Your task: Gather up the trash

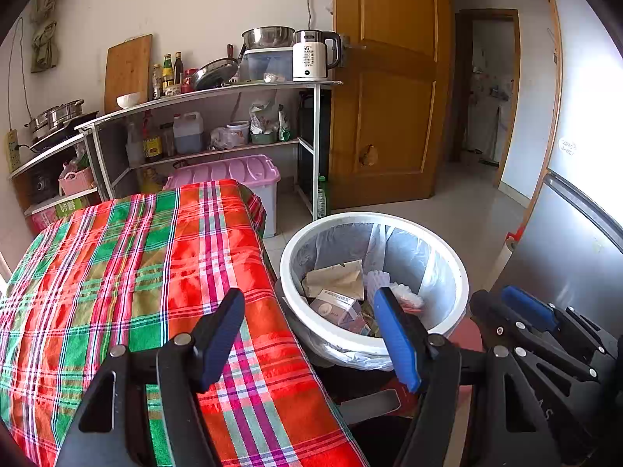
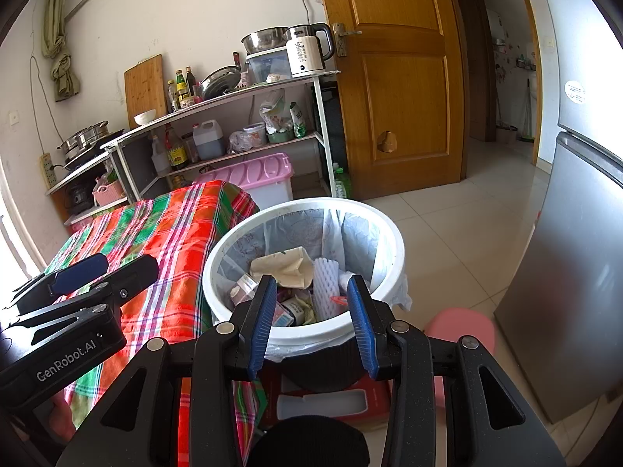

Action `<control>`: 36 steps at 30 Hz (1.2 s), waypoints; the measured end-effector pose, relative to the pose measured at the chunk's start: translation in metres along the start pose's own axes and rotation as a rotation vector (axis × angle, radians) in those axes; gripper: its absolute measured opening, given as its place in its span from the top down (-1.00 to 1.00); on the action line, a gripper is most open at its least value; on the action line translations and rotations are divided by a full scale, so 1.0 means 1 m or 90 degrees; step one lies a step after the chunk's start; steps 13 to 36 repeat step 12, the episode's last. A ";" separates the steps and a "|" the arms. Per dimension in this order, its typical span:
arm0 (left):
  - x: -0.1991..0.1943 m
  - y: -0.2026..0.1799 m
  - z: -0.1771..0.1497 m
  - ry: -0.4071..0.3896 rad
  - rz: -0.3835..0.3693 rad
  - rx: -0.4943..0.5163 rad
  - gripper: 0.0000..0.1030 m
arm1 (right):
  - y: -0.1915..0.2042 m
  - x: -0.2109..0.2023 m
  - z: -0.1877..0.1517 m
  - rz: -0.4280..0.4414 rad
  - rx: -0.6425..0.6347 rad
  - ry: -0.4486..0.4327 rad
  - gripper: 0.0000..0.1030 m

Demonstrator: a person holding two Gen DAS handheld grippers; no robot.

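We held both claws over the near side of the white trash bin (image 2: 383, 241), which stood just beside the plaid-covered surface (image 1: 128, 272). The left claw (image 1: 309, 336) stood wide open with nothing between its blue pads, one finger over the plaid cloth and the other over the bin's rim. The right claw (image 2: 313, 323) was partly open and also empty, its two fingers framing the bin's near rim without pressing on it.

The trash was already inside the bin: a crumpled sheet of brownish paper (image 2: 286, 268), a white foam fruit net (image 2: 326, 286), a small carton (image 1: 338, 307) and other scraps we could not make out. The plaid surface beside the bin showed no loose litter in either view, so we judged the collecting nearly finished.

All of it looked light. The paper and foam net would crush softly and could be pinched anywhere; the carton was stiffer and best taken across its narrow faces. The thin plastic liner (image 2: 350, 233) draped over the rim looked slippery and easily torn; we would gather it at the folded edge outside the rim rather than snag it with a pad.
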State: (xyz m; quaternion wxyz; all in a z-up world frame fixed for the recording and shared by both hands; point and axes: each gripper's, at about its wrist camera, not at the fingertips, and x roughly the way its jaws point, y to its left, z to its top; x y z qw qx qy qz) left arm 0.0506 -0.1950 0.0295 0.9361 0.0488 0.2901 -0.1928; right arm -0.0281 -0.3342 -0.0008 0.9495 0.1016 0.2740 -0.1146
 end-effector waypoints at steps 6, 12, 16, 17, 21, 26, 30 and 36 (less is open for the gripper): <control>0.000 0.000 0.000 0.000 -0.002 0.001 -0.37 | 0.001 -0.001 -0.001 -0.001 0.001 0.001 0.24; 0.000 0.000 -0.001 0.001 -0.002 -0.001 -0.37 | 0.001 -0.001 -0.001 -0.002 0.001 0.000 0.24; 0.000 0.000 -0.001 0.001 -0.002 -0.001 -0.37 | 0.001 -0.001 -0.001 -0.002 0.001 0.000 0.24; 0.000 0.000 -0.001 0.001 -0.002 -0.001 -0.37 | 0.001 -0.001 -0.001 -0.002 0.001 0.000 0.24; 0.000 0.000 -0.001 0.001 -0.002 -0.001 -0.37 | 0.001 -0.001 -0.001 -0.002 0.001 0.000 0.24; 0.000 0.000 -0.001 0.001 -0.002 -0.001 -0.37 | 0.001 -0.001 -0.001 -0.002 0.001 0.000 0.24; 0.000 0.000 -0.001 0.001 -0.002 -0.001 -0.37 | 0.001 -0.001 -0.001 -0.002 0.001 0.000 0.24; 0.000 0.000 -0.001 0.001 -0.002 -0.001 -0.37 | 0.001 -0.001 -0.001 -0.002 0.001 0.000 0.24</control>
